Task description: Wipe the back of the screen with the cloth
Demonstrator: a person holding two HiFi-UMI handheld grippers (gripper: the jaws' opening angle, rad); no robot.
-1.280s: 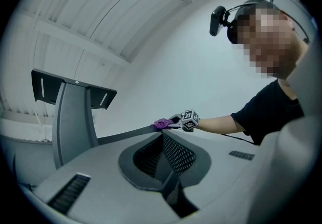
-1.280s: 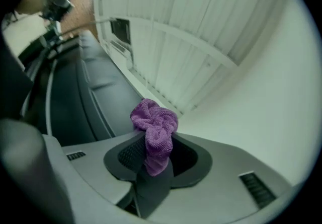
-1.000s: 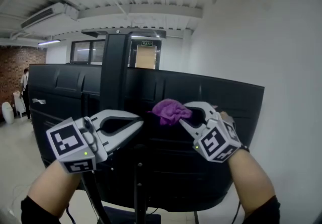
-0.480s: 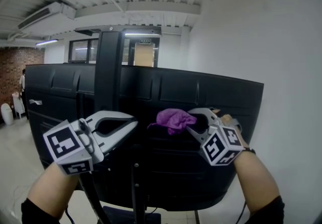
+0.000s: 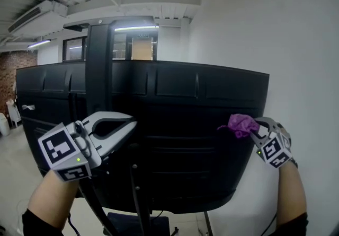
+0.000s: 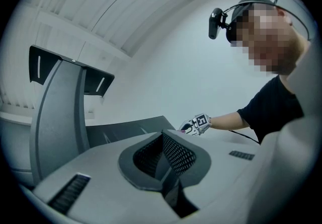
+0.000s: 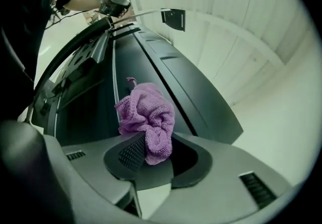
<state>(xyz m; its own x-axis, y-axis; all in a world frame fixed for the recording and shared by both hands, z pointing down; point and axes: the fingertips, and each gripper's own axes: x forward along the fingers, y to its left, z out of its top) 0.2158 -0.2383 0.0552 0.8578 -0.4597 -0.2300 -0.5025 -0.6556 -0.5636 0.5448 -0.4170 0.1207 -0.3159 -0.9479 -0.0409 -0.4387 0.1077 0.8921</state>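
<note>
My left forearm comes up from 7 o'clock in the head view, and the left gripper (image 5: pixel 131 124) lies level at about 8 o'clock, pointing toward 2 o'clock at the lower left part of the screen (image 5: pixel 175 97). Its own view shows the jaws clenched with their tips together and nothing between them. My right forearm rises steeply from 5 o'clock, and the right gripper (image 5: pixel 255 128) sits at 3 o'clock, angled up and inward toward the black back panel. It is clamped on the purple cloth (image 5: pixel 242 124). In the right gripper view the cloth (image 7: pixel 147 117) is a bunched wad spilling out ahead of the pads and lying against the dark ribbed panel. The cloth is close to the screen's right edge, about halfway up, near the white wall (image 5: pixel 302 44). A second ago the right gripper and the cloth were near the middle of the panel, just right of the stand column (image 5: pixel 99 70). Since then they have moved across toward 3 o'clock. The left gripper has hardly moved from its place at lower left.
</note>
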